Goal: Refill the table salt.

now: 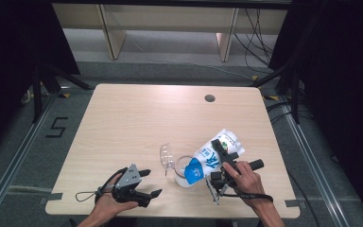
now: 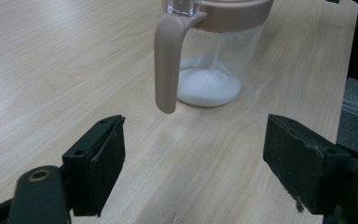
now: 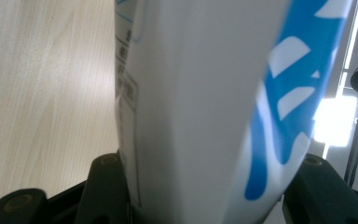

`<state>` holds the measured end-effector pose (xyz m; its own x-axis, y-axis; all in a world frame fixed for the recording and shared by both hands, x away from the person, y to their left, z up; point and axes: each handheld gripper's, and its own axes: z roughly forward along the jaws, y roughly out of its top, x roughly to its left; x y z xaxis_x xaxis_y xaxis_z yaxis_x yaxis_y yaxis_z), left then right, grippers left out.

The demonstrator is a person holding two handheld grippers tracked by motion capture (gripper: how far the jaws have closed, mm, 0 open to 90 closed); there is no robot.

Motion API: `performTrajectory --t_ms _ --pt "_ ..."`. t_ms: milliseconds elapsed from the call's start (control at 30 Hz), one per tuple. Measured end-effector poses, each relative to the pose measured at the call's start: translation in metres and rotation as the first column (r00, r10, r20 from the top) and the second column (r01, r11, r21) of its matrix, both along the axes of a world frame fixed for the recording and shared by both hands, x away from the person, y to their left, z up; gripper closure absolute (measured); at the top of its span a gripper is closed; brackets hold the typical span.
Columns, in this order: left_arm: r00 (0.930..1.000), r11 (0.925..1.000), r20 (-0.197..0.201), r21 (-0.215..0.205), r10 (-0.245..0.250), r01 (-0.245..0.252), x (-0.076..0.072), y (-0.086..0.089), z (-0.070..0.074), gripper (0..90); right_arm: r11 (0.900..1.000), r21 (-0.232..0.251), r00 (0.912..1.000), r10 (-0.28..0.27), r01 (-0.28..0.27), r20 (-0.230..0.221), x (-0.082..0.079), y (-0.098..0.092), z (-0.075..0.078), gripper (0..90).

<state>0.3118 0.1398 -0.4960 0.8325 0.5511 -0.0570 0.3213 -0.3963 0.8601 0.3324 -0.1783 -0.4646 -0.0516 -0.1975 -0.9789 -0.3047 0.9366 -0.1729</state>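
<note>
1. On the light wooden desk [image 1: 137,118] the right tool [image 1: 223,158] pinches a white and blue pouch [image 1: 210,158], with one jaw on each flat side of it.
2. The pouch is tilted, its top end low over the open mouth of a clear jug [image 1: 182,168] and its bottom end raised toward the far right.
3. In the right gripper view the pouch [image 3: 200,102] stands between the two black jaws, and both press against it at the bottom of the frame.
4. The jug stands near the front edge of the desk, between the two hands. Its clear lid [image 1: 167,158] is swung open to the left.
5. In the left gripper view the jug [image 2: 214,60] has a beige rim and a beige handle [image 2: 165,65] that faces the camera. A low heap of white powder [image 2: 207,86] lies on its bottom, and a thin white stream falls onto it.
6. The left tool [image 1: 144,182] rests low over the desk, left of the jug and apart from it. Its jaws are spread wide with bare wood between them.
7. The left tool [image 2: 193,163] points at the jug's handle, and its pads [image 2: 109,163] touch nothing.
</note>
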Motion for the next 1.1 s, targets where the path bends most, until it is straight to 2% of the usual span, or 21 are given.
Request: performTrajectory --t_ms 33,100,133,333,367,400,433,467,500,567,600,633,733,867,900,933,967,1033,1067,1100 --pt "1.0 1.0 0.002 0.002 -0.001 0.001 0.0001 0.0001 0.0001 20.6 0.999 0.05 0.9999 -0.01 0.01 -0.009 -0.0003 -0.0012 -0.0037 51.7" --pt "1.0 1.0 0.002 0.001 -0.001 0.001 0.0001 0.0001 0.0001 20.6 0.999 0.035 1.0 -0.001 0.001 -0.002 0.0001 -0.0012 -0.003 51.7" --pt "0.9999 0.9999 0.012 0.007 -0.011 0.011 0.0008 0.0005 0.0004 20.6 0.999 0.035 1.0 -0.003 0.003 -0.005 -0.0001 -0.0009 -0.0026 51.7" --pt "1.0 1.0 0.002 0.002 -0.001 0.001 0.0001 0.0002 0.0002 20.6 0.999 0.033 0.9999 -0.009 0.009 -0.006 -0.0004 -0.0012 -0.0037 51.7" --pt "0.9999 0.9999 0.012 0.007 -0.01 0.01 0.0008 0.0005 0.0004 20.6 0.999 0.034 0.9999 -0.008 0.009 -0.006 -0.0004 -0.0012 -0.0038 51.7" --pt "1.0 1.0 0.001 0.001 -0.001 0.001 0.0 0.0001 0.0001 20.6 0.999 0.033 1.0 -0.007 0.008 -0.004 -0.0004 -0.0012 -0.0038 51.8" --pt "0.9997 0.9998 0.017 0.008 -0.016 0.016 0.0012 0.0007 0.0005 20.6 0.999 0.036 1.0 -0.006 0.006 -0.005 -0.0004 -0.0012 -0.0032 51.8" --pt "0.9998 0.9999 0.016 0.008 -0.015 0.015 0.0011 0.0006 0.0005 20.6 0.999 0.033 1.0 -0.005 0.005 -0.009 -0.0004 -0.0013 -0.0032 52.0" --pt "1.0 1.0 -0.002 -0.002 0.002 -0.002 -0.0002 0.0 0.0001 20.6 0.999 0.036 0.9999 -0.01 0.01 -0.008 -0.0006 -0.0014 -0.0035 52.1" --pt "1.0 1.0 -0.003 -0.003 0.003 -0.003 -0.0002 0.0 0.0 20.6 1.0 0.03 1.0 0.001 -0.001 0.001 0.0003 -0.001 -0.0026 52.1" --pt "1.0 1.0 -0.001 -0.003 -0.001 0.001 -0.0001 0.0 0.0001 20.6 1.0 0.004 1.0 0.007 -0.007 0.006 0.0004 -0.0005 -0.001 52.1" --pt "0.9997 0.9998 0.018 0.008 -0.016 0.016 0.0012 0.0006 0.0006 20.6 0.999 0.039 0.9999 -0.01 0.01 -0.008 -0.0005 -0.0017 -0.0038 52.1" --pt "1.0 1.0 -0.004 -0.01 0.002 -0.002 -0.0003 -0.0005 -0.0001 20.6 0.999 0.032 1.0 0.0 0.0 0.002 0.0002 -0.0012 -0.0026 52.1" --pt "1.0 1.0 0.001 0.001 0.0 0.0 0.0003 -0.0001 0.0001 20.6 0.999 0.037 1.0 -0.008 0.009 -0.003 -0.0004 -0.0016 -0.0034 52.2" --pt "1.0 1.0 0.001 0.001 0.0 0.0 0.0002 -0.0001 0.0 20.6 0.999 0.034 0.9999 -0.011 0.011 0.0 -0.0006 -0.0015 -0.0036 52.2" --pt "1.0 1.0 0.005 0.003 -0.004 0.004 0.0003 0.0001 0.0001 20.6 1.0 0.007 0.9999 -0.007 0.007 0.012 -0.0009 -0.001 -0.0022 52.2" --pt "0.9999 1.0 0.007 -0.003 -0.008 0.008 0.0004 -0.0003 0.0 20.6 1.0 0.025 0.9999 -0.01 0.009 0.01 -0.001 -0.0012 -0.0039 52.2" --pt "0.9999 0.9999 0.011 0.008 -0.01 0.01 0.0011 0.0003 0.0002 20.6 1.0 0.001 1.0 0.001 -0.001 0.007 -0.0005 -0.0002 -0.0022 52.4" --pt "1.0 1.0 -0.003 -0.001 0.002 -0.002 0.0 -0.0003 -0.0002 20.6 1.0 0.012 0.9999 -0.007 0.006 0.008 -0.0008 0.0 -0.0028 52.6" --pt "1.0 1.0 0.001 0.001 -0.001 0.001 0.0002 0.0 0.0 20.6 1.0 0.003 0.9999 0.004 -0.004 0.011 -0.0005 -0.0001 -0.0025 52.7"
